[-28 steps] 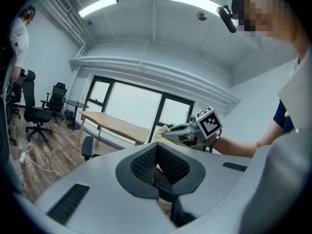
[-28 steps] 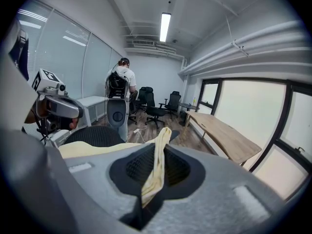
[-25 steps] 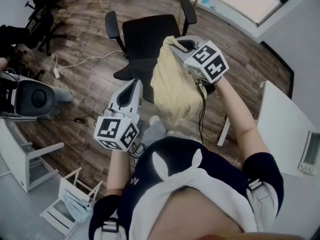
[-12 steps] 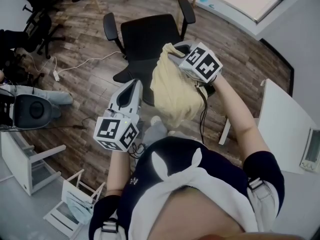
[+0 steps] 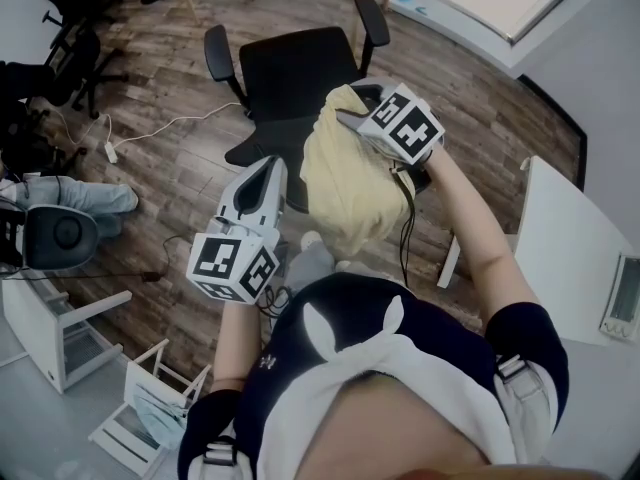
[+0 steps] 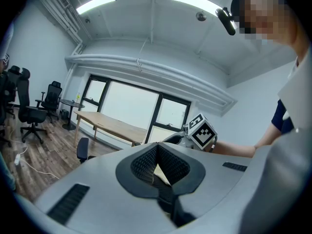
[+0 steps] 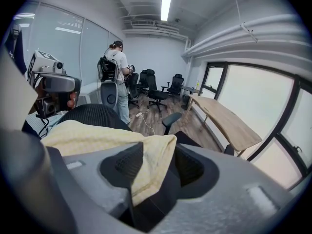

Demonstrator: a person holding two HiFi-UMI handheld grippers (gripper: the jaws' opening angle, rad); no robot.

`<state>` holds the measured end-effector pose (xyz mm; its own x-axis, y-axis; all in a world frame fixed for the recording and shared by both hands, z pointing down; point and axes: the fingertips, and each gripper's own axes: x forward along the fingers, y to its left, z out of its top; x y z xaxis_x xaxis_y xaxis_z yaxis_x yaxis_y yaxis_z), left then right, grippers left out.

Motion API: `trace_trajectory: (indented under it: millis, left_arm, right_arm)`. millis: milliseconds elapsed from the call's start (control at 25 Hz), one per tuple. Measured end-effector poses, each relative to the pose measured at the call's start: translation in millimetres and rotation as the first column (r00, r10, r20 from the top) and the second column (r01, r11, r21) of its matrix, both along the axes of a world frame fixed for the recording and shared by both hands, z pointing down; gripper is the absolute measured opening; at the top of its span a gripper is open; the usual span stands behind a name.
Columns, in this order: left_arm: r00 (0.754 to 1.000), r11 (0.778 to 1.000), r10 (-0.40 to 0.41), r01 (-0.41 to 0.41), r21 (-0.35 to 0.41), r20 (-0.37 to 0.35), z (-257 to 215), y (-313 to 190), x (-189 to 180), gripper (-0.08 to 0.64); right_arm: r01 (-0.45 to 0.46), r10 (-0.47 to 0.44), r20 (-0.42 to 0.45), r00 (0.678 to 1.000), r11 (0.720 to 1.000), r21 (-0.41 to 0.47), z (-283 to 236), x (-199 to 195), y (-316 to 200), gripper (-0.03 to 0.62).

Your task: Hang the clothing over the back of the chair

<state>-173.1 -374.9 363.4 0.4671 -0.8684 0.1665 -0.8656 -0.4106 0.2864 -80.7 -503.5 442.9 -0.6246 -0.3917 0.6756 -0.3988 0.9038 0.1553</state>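
Note:
A pale yellow garment (image 5: 345, 183) hangs draped over the back of the black office chair (image 5: 290, 68). My right gripper (image 5: 352, 106) sits at the garment's top edge. Its jaws have just been opening and stand open, and a fold of the garment (image 7: 92, 135) still lies loose between them against the left pad, with a gap on the right. The mesh chair back (image 7: 90, 113) shows behind the cloth. My left gripper (image 5: 268, 168) hovers left of the hanging cloth, its jaws together and empty, apart from the garment.
A white table (image 5: 570, 258) stands to the right and a white rack (image 5: 60, 328) at lower left. A white cable (image 5: 170, 123) runs over the wood floor. A person (image 7: 117, 77), more office chairs (image 7: 156, 89) and a long wooden table (image 7: 224, 121) are beyond.
The right gripper has sunk a little onto the chair back and its jaws have let go of the garment. The left gripper has stayed put.

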Motion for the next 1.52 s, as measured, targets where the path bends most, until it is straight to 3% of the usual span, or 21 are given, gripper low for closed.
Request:
trace_trajectory:
  millis: [200,400,640,920,960,1040,1320,1520]
  left_arm:
    - [1.0,1.0,0.003,-0.003,0.012,0.003,-3.7,0.5,2.4,0.006]
    - [1.0,1.0,0.016,-0.016,0.019,0.003,-7.1,-0.9,8.2,0.006]
    - [1.0,0.999,0.025,-0.026,0.034,0.009,-11.8,6.7,15.9,0.006]
    - [1.0,0.998,0.016,-0.016,0.058,0.003,-23.2,13.0,17.2,0.006]
    - [1.0,0.998,0.017,-0.017,0.06,0.002,-24.1,14.5,18.3,0.006]
    - [1.0,0.998,0.022,-0.022,0.066,0.001,-25.4,17.9,20.0,0.006]
    - [0.998,0.995,0.056,-0.056,0.083,0.004,-30.1,27.9,33.3,0.006]
    - [0.997,0.992,0.081,-0.082,0.091,0.012,-31.8,35.3,42.6,0.006]
  right_arm:
    - [-0.052,0.049,0.092,0.995,0.998,0.034,-22.1,7.2,-1.0,0.209]
    - [-0.126,0.106,0.25,0.962,0.99,0.067,-61.8,13.3,-4.3,0.207]
    - [-0.112,0.061,0.383,0.922,0.987,0.113,-107.1,11.3,21.8,0.198]
    - [-0.103,0.016,0.483,0.876,0.983,0.153,-138.5,6.3,60.9,0.11]
    - [-0.106,0.01,0.498,0.867,0.981,0.165,-142.0,6.2,67.0,0.098]
    - [-0.114,-0.003,0.533,0.846,0.976,0.187,-147.5,5.2,79.4,0.008]
    - [-0.096,-0.044,0.635,0.771,0.978,0.184,-153.2,0.7,121.1,0.0]
    - [-0.074,-0.034,0.712,0.702,0.99,0.119,-153.2,-0.2,146.4,0.0]
